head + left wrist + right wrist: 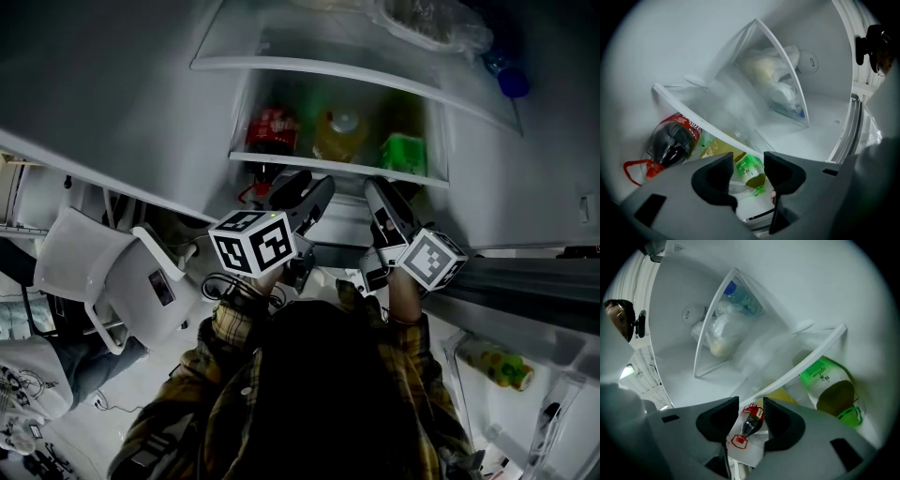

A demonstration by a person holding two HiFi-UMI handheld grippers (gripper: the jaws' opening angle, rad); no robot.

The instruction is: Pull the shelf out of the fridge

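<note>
The shelf [337, 161] sits in the fridge [525, 187], its white front edge [708, 119] free and facing the open doorway. The left gripper [302, 187] and right gripper [392, 202] hang just below and in front of that edge, both with jaws spread and holding nothing. The shelf is clear glass with a white rim and carries a cola bottle [272, 129], a yellow bottle [339, 136] and a green bottle [403, 153] lying side by side. A second shelf [309, 66] above holds a bag [422, 23]

No legible print on bottle labels [820, 376].
</note>
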